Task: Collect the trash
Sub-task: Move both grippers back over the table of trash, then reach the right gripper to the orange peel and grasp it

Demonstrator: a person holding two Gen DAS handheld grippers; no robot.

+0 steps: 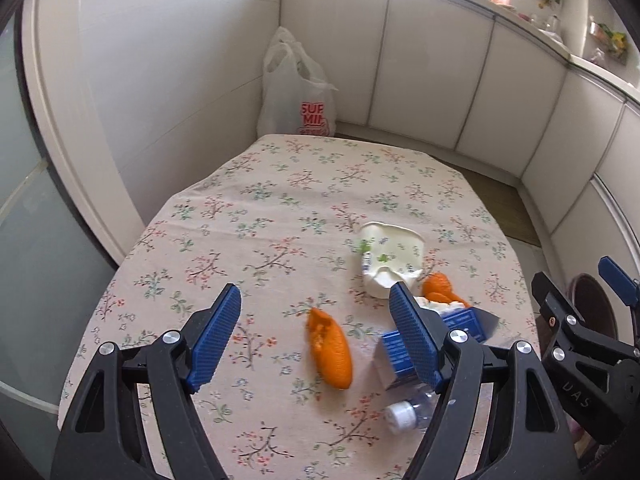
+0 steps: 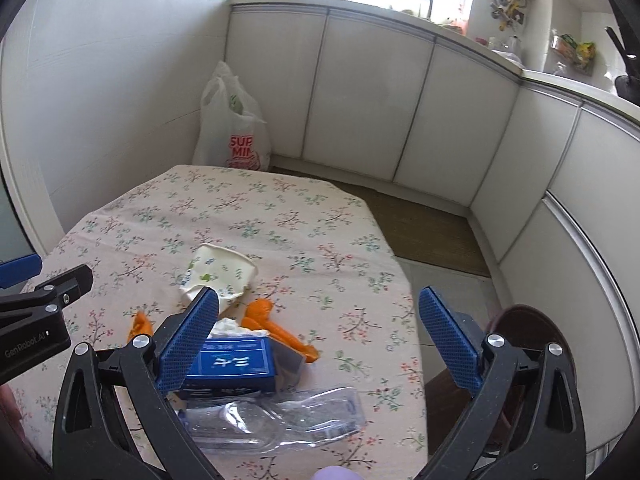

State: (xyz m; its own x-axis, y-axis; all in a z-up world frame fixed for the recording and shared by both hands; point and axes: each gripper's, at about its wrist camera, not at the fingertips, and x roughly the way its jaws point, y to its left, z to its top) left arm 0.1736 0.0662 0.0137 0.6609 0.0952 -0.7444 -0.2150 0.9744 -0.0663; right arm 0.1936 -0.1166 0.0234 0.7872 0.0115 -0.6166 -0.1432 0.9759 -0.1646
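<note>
**Both hand-held grippers released above trash on bench**

Left hand-held gripper (image 1: 316, 336): jaws spread wide, blue ribbed pads (image 1: 216, 340) apart, nothing held. Positioned above the near part of the bench (image 1: 280, 200), which is covered in a pale floral tablecloth. Between the pads, lying on the cloth: one curled orange peel piece (image 1: 330, 350).

Right hand-held gripper (image 2: 320, 344): jaws likewise spread wide, nothing held. Positioned over the right-hand near edge of the bench, above the main trash cluster.

Trash items, all resting on the cloth:
- Crushed clear plastic bottle (image 2: 280, 420) with white screw cap (image 1: 400, 416), lying on its side nearest the grippers.
- Blue rectangular cardboard carton (image 2: 234, 364) with white lettering, flattened, just behind the bottle and touching it.
- White crumpled tissue (image 2: 230, 326), at the far edge of the carton.
- Further orange peel strips (image 2: 276, 328), beside the carton on its right in the right wrist view.
- Crumpled white paper cup (image 2: 218, 274) with green and blue print, tipped on its side, behind the peel and tissue.

Beyond the bench, on the floor in the corner: white plastic shopping bag (image 1: 296, 92) with red lettering, standing upright against white cabinet doors (image 1: 432, 80). Above the cabinets: a cluttered counter ledge (image 2: 480, 46) under a bright window. Right of the bench: a dark brown round wooden stool (image 2: 532, 328), partly hidden behind the right gripper's finger.
</note>
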